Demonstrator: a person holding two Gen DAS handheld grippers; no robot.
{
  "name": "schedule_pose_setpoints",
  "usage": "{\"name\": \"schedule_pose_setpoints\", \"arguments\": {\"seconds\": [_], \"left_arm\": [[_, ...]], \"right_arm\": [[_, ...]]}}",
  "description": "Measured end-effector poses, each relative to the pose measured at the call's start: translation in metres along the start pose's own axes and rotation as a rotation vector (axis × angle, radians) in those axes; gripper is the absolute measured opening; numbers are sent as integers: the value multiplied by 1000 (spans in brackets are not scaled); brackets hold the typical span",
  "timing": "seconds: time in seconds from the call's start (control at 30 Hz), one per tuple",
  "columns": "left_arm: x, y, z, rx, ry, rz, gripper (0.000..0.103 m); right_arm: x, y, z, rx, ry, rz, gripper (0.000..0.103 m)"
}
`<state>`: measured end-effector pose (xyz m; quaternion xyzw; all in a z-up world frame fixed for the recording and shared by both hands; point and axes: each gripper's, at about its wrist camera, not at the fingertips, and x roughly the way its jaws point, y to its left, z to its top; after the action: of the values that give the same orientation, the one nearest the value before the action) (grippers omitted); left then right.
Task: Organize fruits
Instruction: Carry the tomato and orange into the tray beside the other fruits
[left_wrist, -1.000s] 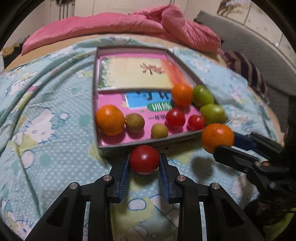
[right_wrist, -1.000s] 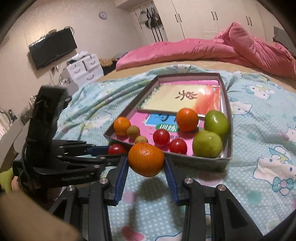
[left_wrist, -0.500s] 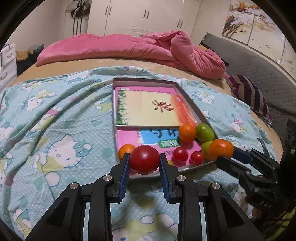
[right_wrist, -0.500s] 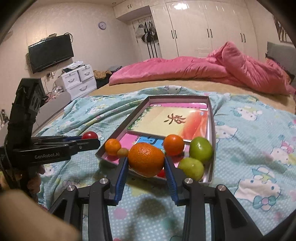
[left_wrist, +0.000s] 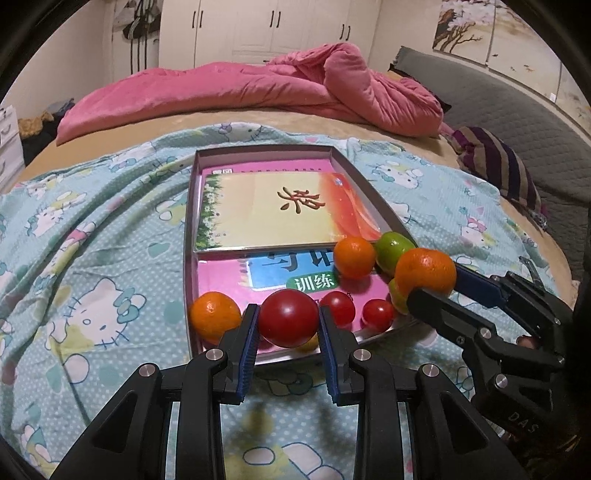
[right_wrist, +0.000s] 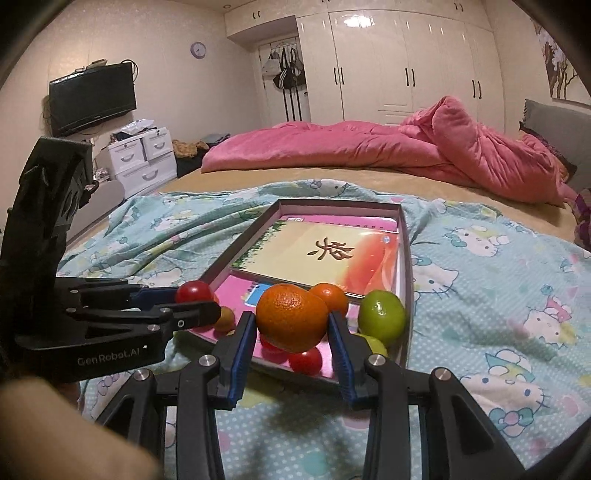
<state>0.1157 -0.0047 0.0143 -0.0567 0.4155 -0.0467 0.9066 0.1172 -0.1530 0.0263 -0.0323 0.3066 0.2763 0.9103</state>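
A: So, fruit first. Left gripper (left_wrist: 288, 326) is clamped on a red tomato (left_wrist: 288, 317), carried clear above the near end of the tray (left_wrist: 369, 188). Right gripper (right_wrist: 291, 336) is clamped on a big orange (right_wrist: 291, 317), also held up in the air at the tray's near end.

B: Inside the tray?

A: Near end holds two smaller oranges (left_wrist: 215, 315), two small tomatoes (left_wrist: 377, 314), two green fruits (right_wrist: 382, 314) and a small brownish one, mostly hidden. They lie loosely mixed on a pink booklet (left_wrist: 229, 280); a yellow one (left_wrist: 273, 210) covers the far half.

B: Progress?

A: Partway, I judge. Most fruit is boxed, two pieces are in hand. No loose fruit shows on the patterned sheet (left_wrist: 92, 258). Left to do: set these two down, perhaps group by kind.

B: Surroundings?

A: Pink duvet (right_wrist: 369, 147) beyond, wardrobe (right_wrist: 406, 62) behind.
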Motion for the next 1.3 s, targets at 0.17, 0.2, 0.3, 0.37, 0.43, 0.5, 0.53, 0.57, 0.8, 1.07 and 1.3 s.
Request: {"name": "schedule_pose_setpoints", "arguments": {"seconds": [0.17, 0.2, 0.3, 0.37, 0.43, 0.5, 0.53, 0.57, 0.8, 1.07, 1.3], "left_arm": [[6, -3, -2, 12, 17, 6, 31], [7, -3, -2, 12, 24, 9, 31], [11, -1, -3, 3, 41, 6, 31], [13, -1, -4, 6, 50, 8, 31], [15, -1, -5, 14, 57, 15, 31], [16, -1, -6, 16, 65, 21, 31], [18, 0, -7, 13, 70, 24, 31], [19, 1, -7, 9, 74, 26, 31], [24, 6, -5, -12, 87, 33, 31], [28, 7, -4, -27, 96, 35, 32], [29, 9, -4, -33, 100, 33, 32]], "right_arm": [[6, -4, 1, 9, 10, -13, 40], [7, -4, 1, 10, 11, -15, 40], [10, -5, 2, -1, 18, -35, 40], [13, -5, 1, 2, 23, -34, 40], [15, -6, 1, 1, 30, -38, 40], [17, -5, 1, -2, 36, -41, 40], [18, -5, 0, -3, 37, -41, 40], [18, -5, 0, -3, 38, -41, 40], [27, 2, -2, -37, 56, -59, 40], [33, 9, -3, -47, 66, -57, 40], [38, 15, -4, -62, 72, -55, 40]]}}
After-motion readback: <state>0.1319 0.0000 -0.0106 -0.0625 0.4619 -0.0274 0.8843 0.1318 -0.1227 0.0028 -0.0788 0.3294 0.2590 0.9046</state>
